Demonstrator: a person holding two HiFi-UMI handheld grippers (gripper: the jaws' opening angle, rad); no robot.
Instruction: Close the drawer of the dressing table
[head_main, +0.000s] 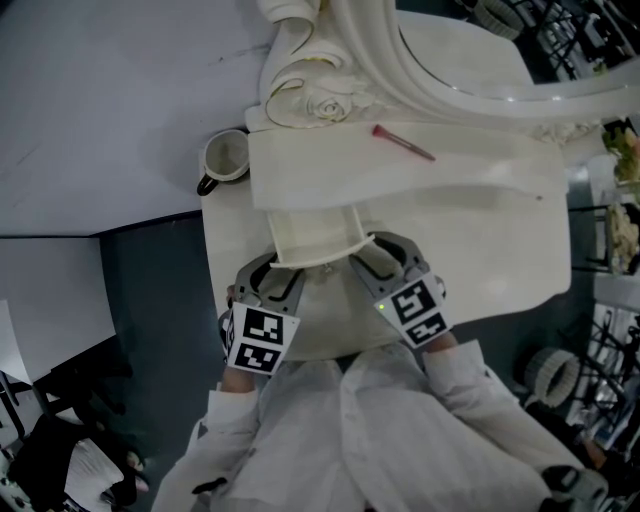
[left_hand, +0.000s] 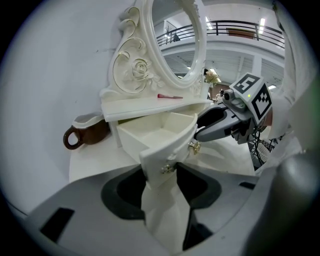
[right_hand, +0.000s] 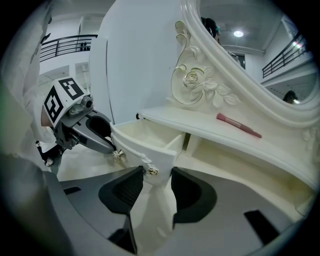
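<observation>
The white dressing table's drawer (head_main: 315, 240) stands pulled out, empty inside, its curved front toward me. My left gripper (head_main: 275, 275) straddles the left end of the drawer front (left_hand: 165, 150), with a small gold knob (left_hand: 167, 169) between its dark pads. My right gripper (head_main: 375, 255) straddles the right end, the other knob (right_hand: 152, 171) lying between its pads. Both sets of jaws stand wide; I see no clamping on the front. Each gripper shows in the other's view: the right gripper (left_hand: 220, 125) and the left gripper (right_hand: 95, 132) both have their tips at the drawer front.
A brown-and-white mug (head_main: 225, 160) sits on the table's left back corner. A pink stick (head_main: 403, 143) lies on the shelf above the drawer. The carved oval mirror frame (head_main: 310, 100) rises behind. The table top (head_main: 490, 250) extends to the right; its edges drop to the floor.
</observation>
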